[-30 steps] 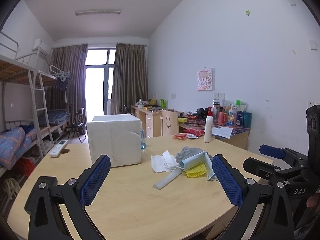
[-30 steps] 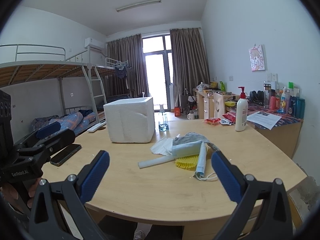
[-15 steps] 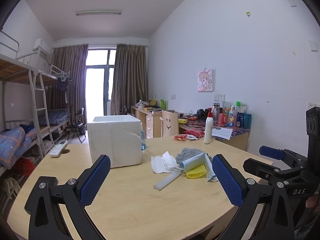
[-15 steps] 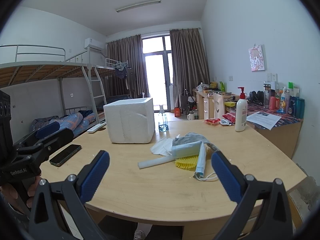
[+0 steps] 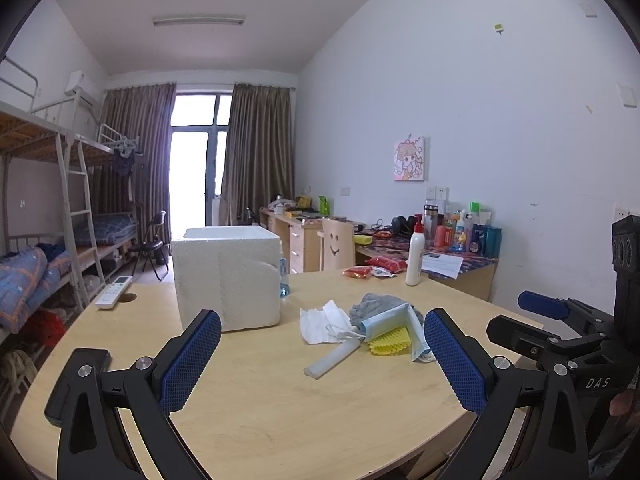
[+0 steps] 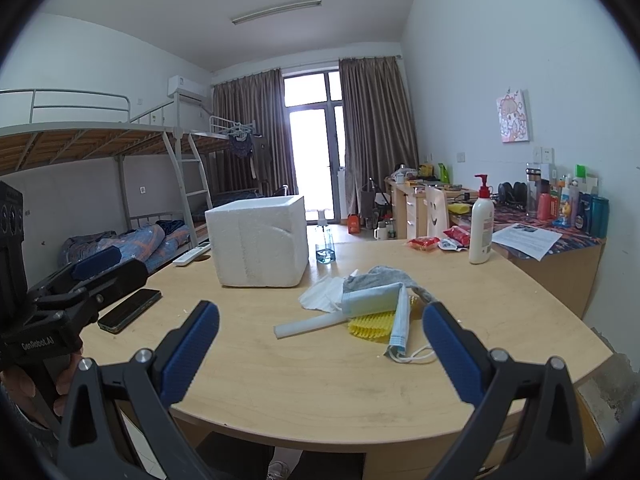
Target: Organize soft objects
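- Your soft things sit in one loose pile [image 5: 372, 326] near the middle of the counter [image 5: 280, 408], just right of the foam box [image 5: 226, 278]
- At the back of the pile lies a crumpled grey cloth [image 5: 380, 304]; a white tissue [image 5: 318, 322] spreads out on its left side
- A pale blue face mask [image 5: 394, 320] is draped over the front of the cloth, one end folded down toward you, with its white ear loops trailing on the wood
- A yellow ridged sponge [image 5: 390, 342] pokes out from under the mask, and a white foam strip [image 5: 332, 360] runs at a slant from under the pile toward the near left
- From the right wrist camera you see the same heap: mask [image 6: 378, 300] across the top, sponge [image 6: 370, 326] beneath it, strip [image 6: 308, 326] pointing left
- Your left gripper [image 5: 320, 360] is held level above the near edge of the counter, blue pads spread wide, nothing between them, aimed at the pile
- Your right gripper [image 6: 320, 350] is posed likewise, pads wide apart and empty, with the pile framed between them but well short of contact
- Each gripper shows at the side of the other's view, so you hold them side by side
- A black phone [image 6: 130, 310] lies flat on the counter near the left gripper
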{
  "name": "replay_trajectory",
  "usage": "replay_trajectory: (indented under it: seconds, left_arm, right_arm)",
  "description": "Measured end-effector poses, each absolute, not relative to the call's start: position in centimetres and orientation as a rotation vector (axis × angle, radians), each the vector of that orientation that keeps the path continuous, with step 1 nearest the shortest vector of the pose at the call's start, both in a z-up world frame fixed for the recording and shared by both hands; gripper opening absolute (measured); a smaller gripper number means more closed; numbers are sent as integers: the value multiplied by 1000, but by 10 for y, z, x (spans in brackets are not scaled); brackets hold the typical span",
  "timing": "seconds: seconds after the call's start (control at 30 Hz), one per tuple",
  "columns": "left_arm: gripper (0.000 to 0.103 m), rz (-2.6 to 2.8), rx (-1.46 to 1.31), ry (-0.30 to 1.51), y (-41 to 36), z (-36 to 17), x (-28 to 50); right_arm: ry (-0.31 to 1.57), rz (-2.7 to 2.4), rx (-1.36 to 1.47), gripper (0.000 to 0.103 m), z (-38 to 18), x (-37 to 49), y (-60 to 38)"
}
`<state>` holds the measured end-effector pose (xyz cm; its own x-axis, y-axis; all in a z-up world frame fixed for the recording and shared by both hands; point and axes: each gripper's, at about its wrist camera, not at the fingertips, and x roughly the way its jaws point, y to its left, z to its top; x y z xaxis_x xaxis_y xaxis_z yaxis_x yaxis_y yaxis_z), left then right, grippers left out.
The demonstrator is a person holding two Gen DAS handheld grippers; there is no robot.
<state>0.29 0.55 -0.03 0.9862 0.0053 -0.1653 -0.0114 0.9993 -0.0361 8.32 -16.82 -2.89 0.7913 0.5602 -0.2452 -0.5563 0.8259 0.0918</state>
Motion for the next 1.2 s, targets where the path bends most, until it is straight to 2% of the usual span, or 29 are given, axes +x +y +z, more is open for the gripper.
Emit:
replay_trajectory:
  seconds: [0.63,1.2]
  left_arm:
    - [102,-32,14,215,0,-8,28]
    - [102,-120,24,397,18,-25,100]
  right_arm:
    - [338,588,8,103,-42,108,-161]
    - [452,548,19,103,-63,161,-155]
